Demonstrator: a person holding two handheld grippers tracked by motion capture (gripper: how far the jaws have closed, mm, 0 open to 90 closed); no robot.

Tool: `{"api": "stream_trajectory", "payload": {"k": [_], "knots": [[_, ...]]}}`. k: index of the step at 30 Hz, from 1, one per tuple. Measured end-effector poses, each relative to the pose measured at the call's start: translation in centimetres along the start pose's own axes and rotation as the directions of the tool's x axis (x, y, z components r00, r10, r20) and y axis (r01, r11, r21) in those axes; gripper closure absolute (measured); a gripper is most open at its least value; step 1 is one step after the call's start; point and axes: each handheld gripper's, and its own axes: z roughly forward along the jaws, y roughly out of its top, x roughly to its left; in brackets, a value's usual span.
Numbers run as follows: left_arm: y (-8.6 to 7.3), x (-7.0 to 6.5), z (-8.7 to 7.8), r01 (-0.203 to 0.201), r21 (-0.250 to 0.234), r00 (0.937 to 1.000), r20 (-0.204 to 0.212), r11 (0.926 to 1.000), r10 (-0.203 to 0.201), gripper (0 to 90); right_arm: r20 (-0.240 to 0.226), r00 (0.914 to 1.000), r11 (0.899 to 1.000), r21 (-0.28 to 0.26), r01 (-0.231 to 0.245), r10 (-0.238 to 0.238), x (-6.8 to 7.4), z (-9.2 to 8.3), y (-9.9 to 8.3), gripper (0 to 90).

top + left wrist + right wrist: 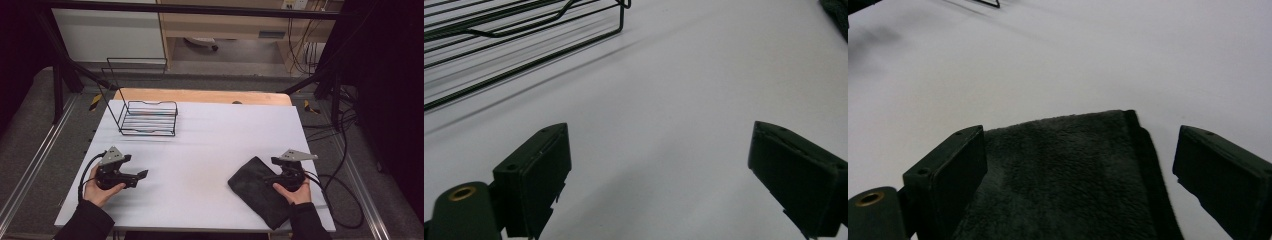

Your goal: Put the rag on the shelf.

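A folded dark grey towel lies on the white table at the front right. My right gripper hovers over its right part, open, its jaws wide apart above the fuzzy towel with nothing between them. My left gripper is held at the front left, pointing right, open over bare table. A black wire rack stands at the back left of the table; its lower bars cross the upper left of the left gripper view.
The towel's corner peeks in at the top right of the left gripper view. Black cables trail off the table's right edge. A metal frame surrounds the table, with a wooden board along its far edge.
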Motion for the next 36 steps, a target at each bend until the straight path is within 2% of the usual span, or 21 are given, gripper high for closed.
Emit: {"api": "stream_trajectory", "payload": {"k": [3, 4, 6, 7, 9, 10, 11, 14, 19, 20, 21, 24, 26, 27, 28, 29, 30, 36], "knots": [[0.0, 0.0, 0.0, -0.002, 0.002, 1.0000, 0.001, 1.0000, 0.002, 10.3, -0.009, 0.9998, 1.000, 0.016, 0.018, -0.017, 1.0, 0.6, 0.3, 11.4], [0.0, 0.0, 0.1, -0.002, 0.003, 1.0000, -0.001, 1.0000, 0.002, 10.3, -0.017, 0.9989, 0.999, 0.025, 0.043, -0.043, 1.8, 1.0, 0.4, 14.4], [-0.1, 0.0, 0.1, 0.000, 0.006, 1.0000, 0.000, 1.0000, 0.000, 10.3, -0.022, 0.9983, 0.998, 0.032, 0.055, -0.054, 2.2, 1.2, 0.5, 16.2], [-0.1, 0.0, 0.1, 0.000, 0.007, 1.0000, 0.000, 1.0000, 0.000, 10.3, -0.034, 0.9963, 0.996, 0.046, 0.080, -0.079, 3.0, 1.7, 0.5, 19.7], [-0.1, 0.0, 0.1, -0.003, 0.008, 1.0000, -0.001, 1.0000, 0.004, 10.3, -0.039, 0.9947, 0.994, 0.053, 0.098, -0.096, 3.5, 2.0, 0.6, 21.6], [-0.1, 0.0, 0.1, -0.004, 0.008, 1.0000, -0.001, 1.0000, 0.004, 10.4, -0.044, 0.9928, 0.991, 0.066, 0.114, -0.111, 4.3, 2.4, 0.6, 27.6], [-0.1, 0.0, 0.1, -0.003, 0.009, 1.0000, -0.002, 1.0000, 0.003, 10.4, -0.044, 0.9928, 0.991, 0.066, 0.114, -0.111, 4.3, 2.4, 0.6, 27.6], [-0.1, 0.0, 0.1, -0.002, 0.014, 1.0000, -0.007, 0.9999, 0.002, 10.5, -0.054, 0.9899, 0.988, 0.077, 0.135, -0.131, 5.6, 3.1, 0.6, 36.2], [-0.1, 0.1, 0.1, -0.002, 0.015, 0.9999, -0.011, 0.9999, 0.002, 10.8, -0.087, 0.9856, 0.979, 0.130, 0.156, -0.145, 7.2, 4.6, 0.3, 47.4], [-0.1, 0.0, 0.1, -0.002, 0.015, 0.9999, -0.010, 0.9999, 0.003, 10.8, -0.087, 0.9856, 0.979, 0.130, 0.156, -0.145, 7.2, 4.6, 0.3, 47.4], [-0.1, 0.0, 0.1, -0.003, 0.016, 0.9999, -0.011, 0.9999, 0.003, 10.9, -0.079, 0.9851, 0.975, 0.151, 0.163, -0.152, 7.5, 5.1, 0.1, 51.3], [-0.1, -0.1, 0.2, -0.002, 0.019, 0.9999, -0.011, 0.9998, 0.002, 10.9, -0.061, 0.9859, 0.973, 0.164, 0.164, -0.156, 7.7, 5.5, -0.1, 55.0], [-0.1, -0.1, 0.2, -0.002, 0.020, 0.9999, -0.012, 0.9998, 0.003, 11.0, -0.047, 0.9846, 0.969, 0.177, 0.174, -0.168, 7.8, 5.9, -0.3, 56.9], [-0.1, -0.1, 0.2, -0.001, 0.020, 0.9999, -0.012, 0.9998, 0.001, 11.1, -0.024, 0.9815, 0.964, 0.186, 0.191, -0.190, 8.0, 6.2, -0.4, 59.3], [-0.1, 0.0, 0.2, 0.000, 0.020, 0.9999, -0.013, 0.9998, 0.000, 11.1, -0.024, 0.9815, 0.964, 0.186, 0.191, -0.190, 8.0, 6.2, -0.4, 59.3], [-0.1, 0.0, 0.2, 0.001, 0.020, 0.9999, -0.013, 0.9998, -0.001, 11.1, 0.003, 0.9794, 0.962, 0.188, 0.198, -0.202, 8.2, 6.4, -0.5, 64.1], [-0.1, 0.0, 0.2, 0.002, 0.020, 0.9999, -0.014, 0.9998, -0.001, 11.2, 0.010, 0.9793, 0.962, 0.190, 0.196, -0.202, 8.2, 6.4, -0.5, 65.7], [-0.1, 0.0, 0.2, 0.001, 0.021, 0.9999, -0.014, 0.9998, 0.000, 11.2, 0.030, 0.9768, 0.961, 0.188, 0.203, -0.212, 8.2, 6.4, -0.5, 75.9]]}}
